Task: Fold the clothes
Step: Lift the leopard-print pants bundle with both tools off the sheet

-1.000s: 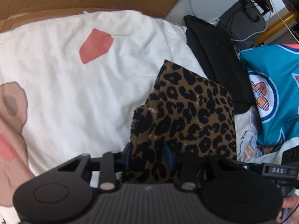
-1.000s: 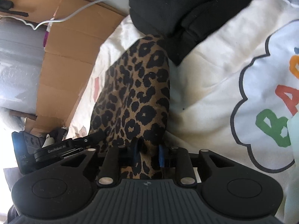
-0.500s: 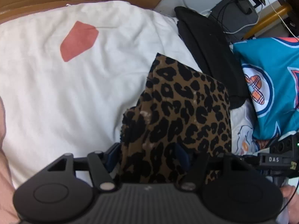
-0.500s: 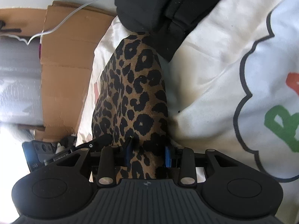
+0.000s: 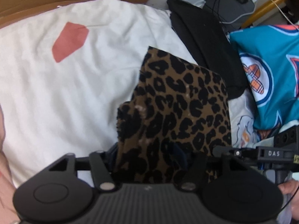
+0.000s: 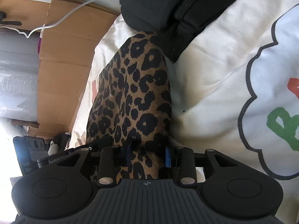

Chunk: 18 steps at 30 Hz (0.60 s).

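Leopard-print garment was laid on white printed bedding, black clothes touching at its 1 o'clock. L gripper jaws were opening, fabric btwn them, grip loosened. R gripper was seen parted w/ fabric btwn pads; clamping couldn't be told.

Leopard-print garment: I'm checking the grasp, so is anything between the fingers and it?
Nothing visible: the brown-and-black leopard-print garment lies directly between the opening left gripper fingers, and likewise in the right gripper.
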Each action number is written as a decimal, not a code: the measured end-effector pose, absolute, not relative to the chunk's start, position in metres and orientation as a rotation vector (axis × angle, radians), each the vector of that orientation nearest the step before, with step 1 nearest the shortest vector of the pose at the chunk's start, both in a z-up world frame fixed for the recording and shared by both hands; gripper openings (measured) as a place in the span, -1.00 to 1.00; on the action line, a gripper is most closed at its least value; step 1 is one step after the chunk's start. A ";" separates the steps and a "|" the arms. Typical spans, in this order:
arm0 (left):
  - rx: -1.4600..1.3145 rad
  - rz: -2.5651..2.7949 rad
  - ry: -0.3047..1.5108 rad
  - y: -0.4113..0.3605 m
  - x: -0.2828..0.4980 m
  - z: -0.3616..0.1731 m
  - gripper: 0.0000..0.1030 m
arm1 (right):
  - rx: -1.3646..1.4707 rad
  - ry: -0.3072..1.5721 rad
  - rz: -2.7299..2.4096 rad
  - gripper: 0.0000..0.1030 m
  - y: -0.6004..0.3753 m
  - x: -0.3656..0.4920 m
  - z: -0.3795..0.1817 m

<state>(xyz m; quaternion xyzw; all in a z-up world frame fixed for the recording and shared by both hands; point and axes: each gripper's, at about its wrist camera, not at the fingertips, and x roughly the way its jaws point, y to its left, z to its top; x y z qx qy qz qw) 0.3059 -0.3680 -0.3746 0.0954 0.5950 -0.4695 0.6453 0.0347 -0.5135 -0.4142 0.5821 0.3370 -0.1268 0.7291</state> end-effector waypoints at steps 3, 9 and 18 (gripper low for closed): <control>0.226 -1.062 1.355 -0.372 0.306 -0.377 0.16 | 1.258 0.754 -0.284 -0.31 -0.511 0.042 -0.415; 0.208 -1.043 1.366 -0.370 0.312 -0.363 -0.41 | 1.233 0.778 -0.335 -0.63 -0.505 0.052 -0.410; 0.240 -0.905 1.317 -0.374 0.288 -0.341 -0.48 | 1.134 0.837 -0.434 -0.78 -0.491 0.064 -0.380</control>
